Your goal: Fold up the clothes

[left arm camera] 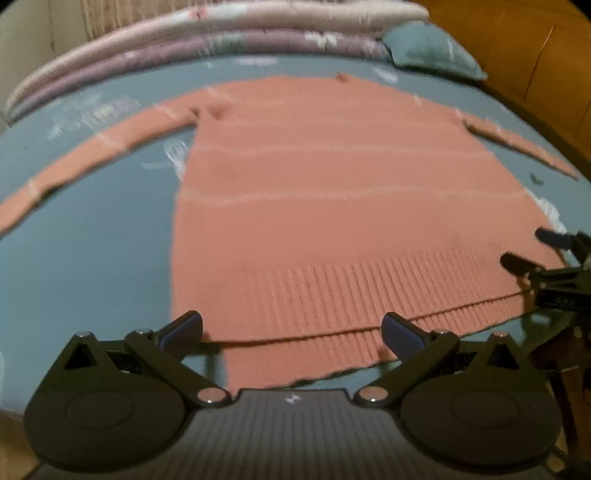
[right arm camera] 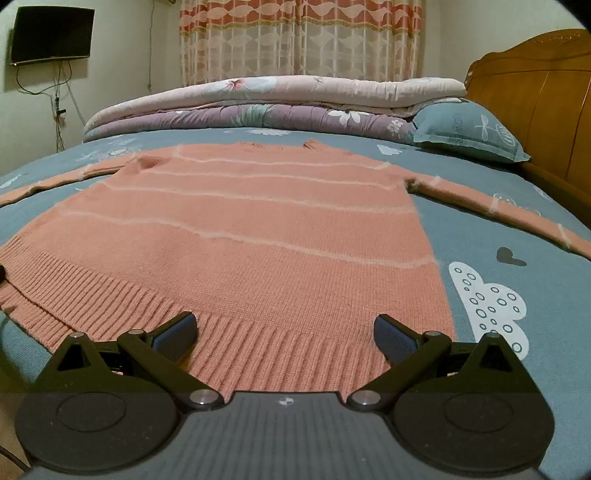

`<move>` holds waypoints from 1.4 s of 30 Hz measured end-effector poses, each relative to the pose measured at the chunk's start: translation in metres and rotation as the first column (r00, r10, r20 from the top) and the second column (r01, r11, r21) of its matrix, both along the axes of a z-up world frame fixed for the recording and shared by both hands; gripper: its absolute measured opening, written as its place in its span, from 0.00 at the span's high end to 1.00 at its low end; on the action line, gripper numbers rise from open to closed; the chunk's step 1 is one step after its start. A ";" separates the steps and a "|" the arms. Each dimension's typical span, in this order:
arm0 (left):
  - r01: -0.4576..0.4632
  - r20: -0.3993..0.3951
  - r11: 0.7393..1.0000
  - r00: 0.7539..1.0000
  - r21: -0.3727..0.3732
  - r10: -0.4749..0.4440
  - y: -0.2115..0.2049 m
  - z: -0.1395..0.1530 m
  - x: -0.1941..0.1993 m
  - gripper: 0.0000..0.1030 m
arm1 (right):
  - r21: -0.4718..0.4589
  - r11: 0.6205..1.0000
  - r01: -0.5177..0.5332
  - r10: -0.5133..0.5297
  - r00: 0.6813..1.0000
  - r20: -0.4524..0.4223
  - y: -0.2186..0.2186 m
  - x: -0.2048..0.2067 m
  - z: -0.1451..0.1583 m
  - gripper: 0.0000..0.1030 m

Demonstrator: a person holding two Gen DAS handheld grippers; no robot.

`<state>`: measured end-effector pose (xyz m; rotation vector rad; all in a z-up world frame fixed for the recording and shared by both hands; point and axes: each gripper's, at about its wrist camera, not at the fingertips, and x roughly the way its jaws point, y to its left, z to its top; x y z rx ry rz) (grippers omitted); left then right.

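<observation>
Salmon-pink knit sweater [right arm camera: 236,236] lies flat on the teal printed bedsheet [right arm camera: 517,236], hem toward both cams, neck toward the far end; body spread smooth w/ thin pale stripes across it, wide ribbed band along the hem; both sleeves stretched straight out to the sides, each w/ a few pale bands; left-wrist view is motion-blurred so knit detail there is soft.

Left gripper [left arm camera: 291,332] sits at the hem's left corner, fingers spread wide, nothing between them; hem edge runs between the blue pads; can't tell if pads touch the fabric.

Right gripper [right arm camera: 284,334] sits over the hem nr the right corner, fingers likewise spread wide and holding nothing, ribbing visible between them; its tips also show at the right edge of the left-wrist view, by the hem corner.

Beyond the neck: folded quilts [right arm camera: 258,99] stacked across the bed, teal pillow [right arm camera: 469,129] beside them, wooden headboard [right arm camera: 535,85] at right; curtain [right arm camera: 299,40] and wall-mounted TV [right arm camera: 51,35] behind.
</observation>
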<state>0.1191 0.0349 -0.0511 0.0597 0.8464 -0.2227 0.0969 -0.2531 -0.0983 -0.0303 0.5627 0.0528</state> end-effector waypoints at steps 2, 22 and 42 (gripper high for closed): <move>0.001 0.026 1.000 1.000 -0.017 0.000 0.003 0.006 0.004 0.01 | 0.000 1.000 0.002 -0.002 1.000 -0.001 0.000 0.000 0.000 0.00; 0.086 0.028 0.996 0.996 0.034 -0.087 0.000 0.008 0.085 0.01 | 0.003 1.000 -0.003 0.003 1.000 -0.006 -0.001 -0.009 0.001 0.00; -0.091 0.004 0.996 0.996 -0.002 0.091 0.107 0.009 0.174 0.01 | 0.032 0.999 -0.042 0.044 0.995 -0.084 -0.004 -0.001 0.015 0.00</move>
